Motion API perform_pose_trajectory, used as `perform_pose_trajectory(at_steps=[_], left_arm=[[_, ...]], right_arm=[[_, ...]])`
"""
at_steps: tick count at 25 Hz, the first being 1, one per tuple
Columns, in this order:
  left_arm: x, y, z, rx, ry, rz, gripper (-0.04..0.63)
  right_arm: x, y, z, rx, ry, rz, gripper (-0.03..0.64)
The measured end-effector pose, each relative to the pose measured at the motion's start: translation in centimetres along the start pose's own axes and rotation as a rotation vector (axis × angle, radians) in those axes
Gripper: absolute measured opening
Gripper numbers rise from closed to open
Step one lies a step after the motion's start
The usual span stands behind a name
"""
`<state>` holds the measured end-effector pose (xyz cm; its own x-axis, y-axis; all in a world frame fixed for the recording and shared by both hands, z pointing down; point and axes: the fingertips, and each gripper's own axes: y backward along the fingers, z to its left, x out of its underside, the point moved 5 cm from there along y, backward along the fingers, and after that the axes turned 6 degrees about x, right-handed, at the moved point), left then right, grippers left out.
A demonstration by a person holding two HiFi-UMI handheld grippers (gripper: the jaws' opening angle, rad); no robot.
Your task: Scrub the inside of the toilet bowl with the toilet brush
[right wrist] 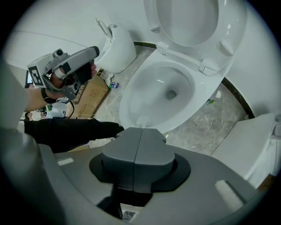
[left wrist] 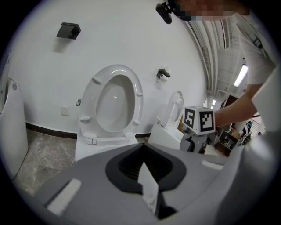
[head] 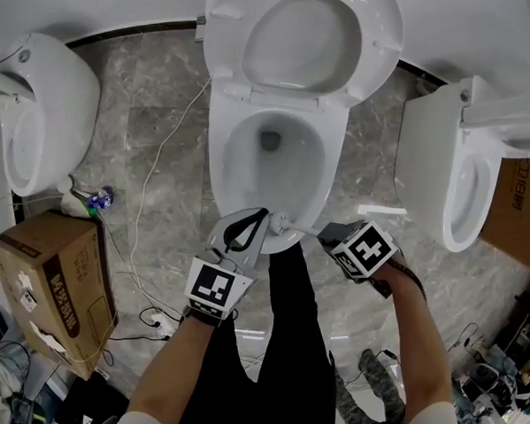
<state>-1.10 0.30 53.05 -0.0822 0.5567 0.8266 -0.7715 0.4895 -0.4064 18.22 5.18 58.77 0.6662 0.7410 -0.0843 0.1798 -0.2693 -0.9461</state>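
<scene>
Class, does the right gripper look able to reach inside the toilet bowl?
Probably yes: the seat is up, nothing covers the toilet bowl, and the right gripper holds the toilet brush at its rim.

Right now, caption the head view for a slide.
Right claw holds toilet brush at near rim of toilet bowl; left claw open.

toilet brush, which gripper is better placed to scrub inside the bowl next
Right. The right gripper has its jaws shut on the toilet brush, whose head sits at the near rim of the toilet bowl. The left gripper beside it has its jaws apart, holding nothing.
</scene>
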Motion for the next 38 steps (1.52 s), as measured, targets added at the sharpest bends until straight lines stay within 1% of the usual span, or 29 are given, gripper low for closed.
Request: perform_pose_trajectory(at_steps=[6, 9, 13, 19, 24, 31, 38], left_arm=[[0.6, -0.1, 0.0, -0.003, 0.009, 0.023, 0.006], [1.0, -0.2, 0.4, -0.015, 0.019, 0.031, 0.006], [1.8, -0.5, 0.6, -0.013, 0.035, 0.042, 0.006], [2.6, -1.4, 0.5, 0.011, 0.054, 0.058, 0.006], [2.7, -2.2, 0.2, 0.036, 0.059, 0.057, 0.006], [2.9, -2.6, 0.3, 0.062, 0.049, 0.059, 0.006], [3.3, -3.2, 0.7, 0.075, 0.035, 0.059, 0.006]], right_arm=[[-1.2, 0.3, 0.3, 0.059, 0.066, 0.052, 0.166], [-1.3, 0.2, 0.9, 0.073, 0.079, 0.080, 0.166], [-1.5, 0.4, 1.1, 0.134, 0.111, 0.090, 0.166], [-2.0, 0.7, 1.1, 0.271, 0.145, 0.094, 0.166], [-2.1, 0.6, 1.1, 0.382, 0.150, 0.086, 0.166], [-2.8, 0.8, 0.5, 0.567, 0.165, 0.041, 0.166], [-3.1, 0.1, -0.2, 0.706, 0.169, -0.011, 0.166]])
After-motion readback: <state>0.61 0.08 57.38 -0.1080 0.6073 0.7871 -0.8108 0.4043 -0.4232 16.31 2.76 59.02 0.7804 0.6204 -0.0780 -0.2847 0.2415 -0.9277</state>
